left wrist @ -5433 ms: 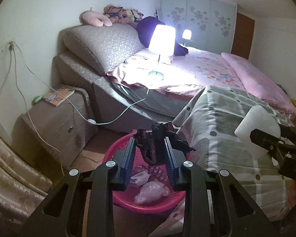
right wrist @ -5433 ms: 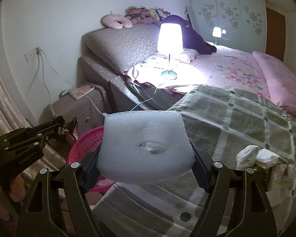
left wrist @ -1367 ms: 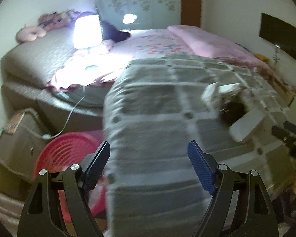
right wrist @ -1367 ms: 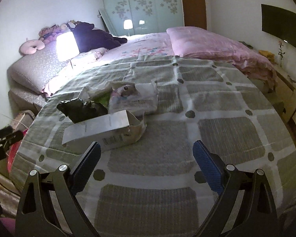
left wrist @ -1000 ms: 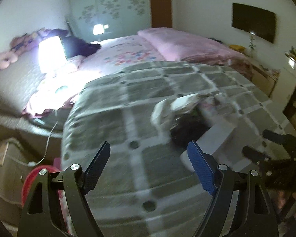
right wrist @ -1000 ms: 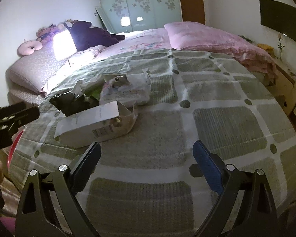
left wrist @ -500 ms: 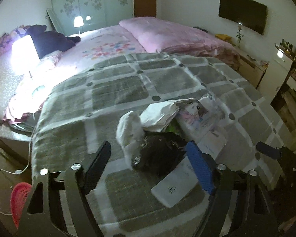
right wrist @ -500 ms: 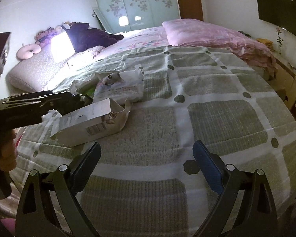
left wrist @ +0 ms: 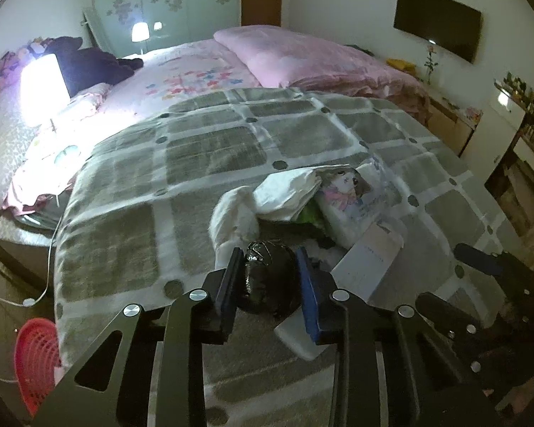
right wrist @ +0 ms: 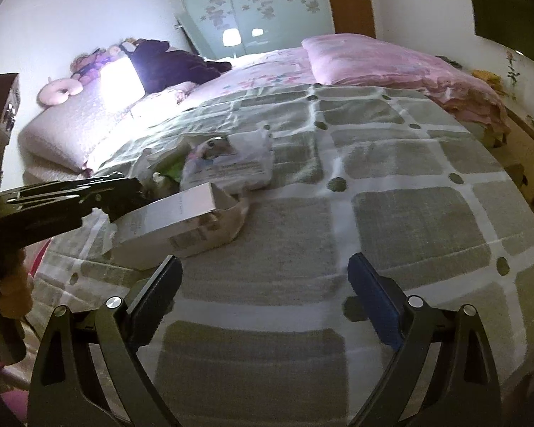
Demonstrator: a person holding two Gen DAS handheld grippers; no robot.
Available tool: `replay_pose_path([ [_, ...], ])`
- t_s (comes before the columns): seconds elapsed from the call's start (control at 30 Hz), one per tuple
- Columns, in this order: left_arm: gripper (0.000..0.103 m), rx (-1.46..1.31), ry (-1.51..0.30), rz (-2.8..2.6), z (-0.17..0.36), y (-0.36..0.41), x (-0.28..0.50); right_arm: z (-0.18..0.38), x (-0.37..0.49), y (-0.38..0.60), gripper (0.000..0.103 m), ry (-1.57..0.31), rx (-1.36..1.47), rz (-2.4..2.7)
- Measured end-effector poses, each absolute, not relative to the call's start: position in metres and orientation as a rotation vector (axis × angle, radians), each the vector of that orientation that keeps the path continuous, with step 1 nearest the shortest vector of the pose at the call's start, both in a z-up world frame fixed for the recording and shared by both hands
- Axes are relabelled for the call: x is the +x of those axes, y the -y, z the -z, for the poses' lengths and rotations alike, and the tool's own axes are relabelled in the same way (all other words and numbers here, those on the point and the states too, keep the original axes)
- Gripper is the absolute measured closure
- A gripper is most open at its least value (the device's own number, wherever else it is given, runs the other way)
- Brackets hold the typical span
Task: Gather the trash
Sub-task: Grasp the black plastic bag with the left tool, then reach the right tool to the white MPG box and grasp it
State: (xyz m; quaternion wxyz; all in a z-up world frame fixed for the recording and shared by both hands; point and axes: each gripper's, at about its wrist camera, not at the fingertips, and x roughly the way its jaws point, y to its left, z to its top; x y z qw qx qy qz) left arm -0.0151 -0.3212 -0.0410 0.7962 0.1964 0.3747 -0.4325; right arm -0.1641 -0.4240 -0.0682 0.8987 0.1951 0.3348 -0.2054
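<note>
A pile of trash lies on the grey checked blanket. It holds a crumpled black bag, white tissue, a printed plastic pack and a long white carton. My left gripper points down at the pile, its jaws closing, and the black bag fills the gap with both pads against it. In the right wrist view the carton and pack lie ahead, with the left gripper reaching in from the left. My right gripper hangs open over bare blanket, nothing between its fingers.
A red basket stands on the floor at the bed's near left corner. A lit lamp sits on the bed by the headboard. A pink duvet covers the far side. Cabinets line the right wall.
My left gripper swung from the basket side to the trash pile, came down on it, and its jaws narrowed around the black bag. The right gripper has stayed open in place.
</note>
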Motion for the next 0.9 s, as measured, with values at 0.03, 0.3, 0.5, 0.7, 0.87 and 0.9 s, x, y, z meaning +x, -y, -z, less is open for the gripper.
replay_pose_path([
  [0.03,0.075,0.419,-0.803,0.925,0.040,0.317,-0.015,0.068,-0.162,0.423,0.012,-0.695,0.397,0.418],
  [0.3,0.075,0.374,-0.789,0.867,0.033,0.267,-0.013,0.062,-0.138,0.419,0.012,-0.702,0.359,0.361],
  [0.5,0.075,0.395,-0.752,0.784,0.032,0.233,-0.009,0.056,-0.116,0.413,0.012,-0.702,0.317,0.318],
  [0.7,0.075,0.363,-0.755,0.738,0.031,0.202,-0.002,0.058,-0.100,0.391,0.012,-0.730,0.289,0.245],
  [0.87,0.075,0.329,-0.753,0.710,0.029,0.181,0.002,0.059,-0.098,0.365,0.012,-0.753,0.287,0.164],
  [0.9,0.075,0.321,-0.754,0.705,0.029,0.178,0.002,0.059,-0.098,0.358,0.012,-0.758,0.288,0.148],
])
